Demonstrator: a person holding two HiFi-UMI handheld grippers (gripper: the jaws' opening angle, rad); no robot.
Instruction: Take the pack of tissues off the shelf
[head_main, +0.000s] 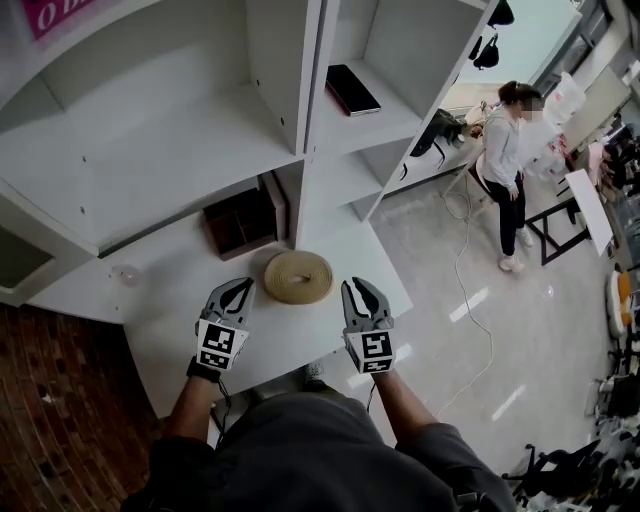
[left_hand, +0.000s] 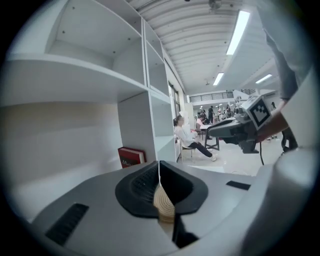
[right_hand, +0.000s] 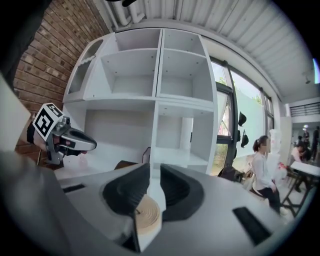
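White shelf (head_main: 150, 150), brown box (head_main: 240, 222) (beneath), tan coil (head_main: 297, 277), 1 bystander (head_main: 503, 155)

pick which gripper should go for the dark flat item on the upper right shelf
Right, probably: the right gripper sits below the column holding the dark flat item, while the left gripper is further left, under the other bay. Both are empty.

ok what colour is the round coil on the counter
Pale tan. The round coil shows best in the head view.
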